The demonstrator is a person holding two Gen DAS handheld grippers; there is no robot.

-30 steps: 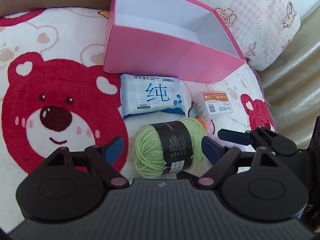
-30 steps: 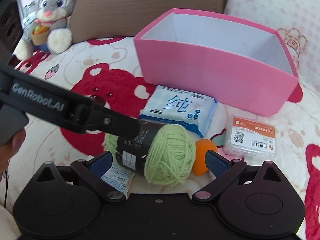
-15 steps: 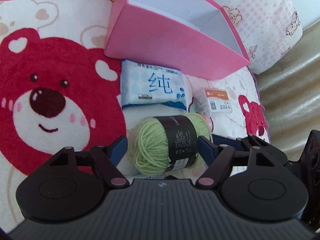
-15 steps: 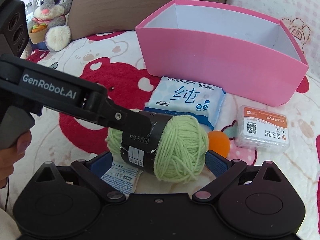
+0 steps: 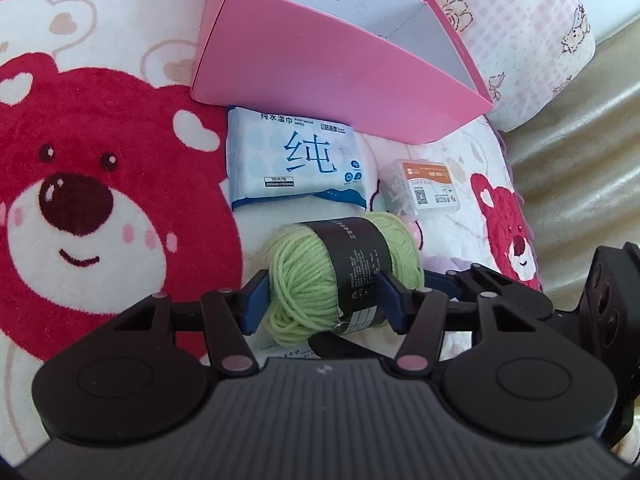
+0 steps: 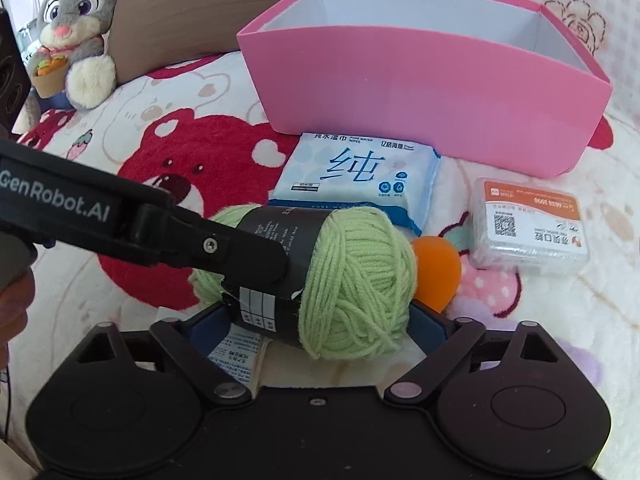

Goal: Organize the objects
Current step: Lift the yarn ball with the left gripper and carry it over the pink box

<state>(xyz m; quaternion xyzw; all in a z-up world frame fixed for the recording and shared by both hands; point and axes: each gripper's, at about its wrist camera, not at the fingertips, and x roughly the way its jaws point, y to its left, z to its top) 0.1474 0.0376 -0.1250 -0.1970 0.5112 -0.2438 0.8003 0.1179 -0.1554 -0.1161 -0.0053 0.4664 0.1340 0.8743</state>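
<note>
A green yarn ball with a black label (image 5: 340, 272) (image 6: 352, 280) is between the pads of my left gripper (image 5: 324, 300), which is shut on it and holds it above the bear blanket. My right gripper (image 6: 316, 324) is open and empty, just below and behind the yarn; the left gripper's arm (image 6: 120, 220) crosses its view. A blue wipes pack (image 5: 292, 160) (image 6: 356, 172), a clear box with an orange label (image 5: 424, 190) (image 6: 528, 228) and an orange ball (image 6: 438, 268) lie before an empty pink box (image 5: 320, 64) (image 6: 420, 92).
A folded paper leaflet (image 6: 240, 356) lies under the yarn. A rabbit plush (image 6: 76, 36) sits at the back left against a brown cushion (image 6: 192, 8). A pink patterned pillow (image 5: 528, 28) is right of the box, and the blanket's right edge (image 5: 516, 184) drops off.
My left gripper has closed on the yarn ball and lifted it off the blanket. The right gripper has stayed open beneath it.
</note>
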